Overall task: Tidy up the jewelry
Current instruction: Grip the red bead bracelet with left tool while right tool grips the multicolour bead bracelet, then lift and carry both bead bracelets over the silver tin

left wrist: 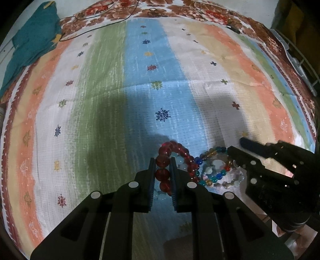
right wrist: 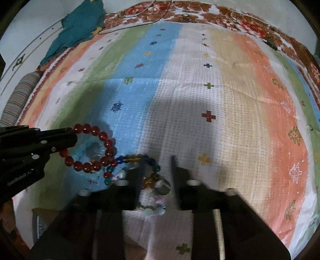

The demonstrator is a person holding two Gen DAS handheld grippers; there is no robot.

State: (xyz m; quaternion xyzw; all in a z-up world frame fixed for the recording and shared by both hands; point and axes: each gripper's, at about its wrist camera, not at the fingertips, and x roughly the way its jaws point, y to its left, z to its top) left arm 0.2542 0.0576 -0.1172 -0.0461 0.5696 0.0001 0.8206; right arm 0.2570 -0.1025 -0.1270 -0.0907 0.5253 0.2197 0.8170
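The left gripper (left wrist: 162,170) is clamped on the red bead bracelet (right wrist: 94,148), pinching beads between its pads — apparently to draw that one loop clear of the tangled pile. The right gripper (right wrist: 158,170) stands with its jaws spread wide over the multicoloured bracelet (right wrist: 149,160) and the pale bracelet (right wrist: 154,208), just right of the red one, presumably to pin or pick them. All lie on a striped cloth (left wrist: 140,60) spread over a floral sheet (left wrist: 210,12); a teal garment (left wrist: 34,40) lies far beyond and left of the red bracelet — a thin cable (left wrist: 96,28) runs beside the garment.
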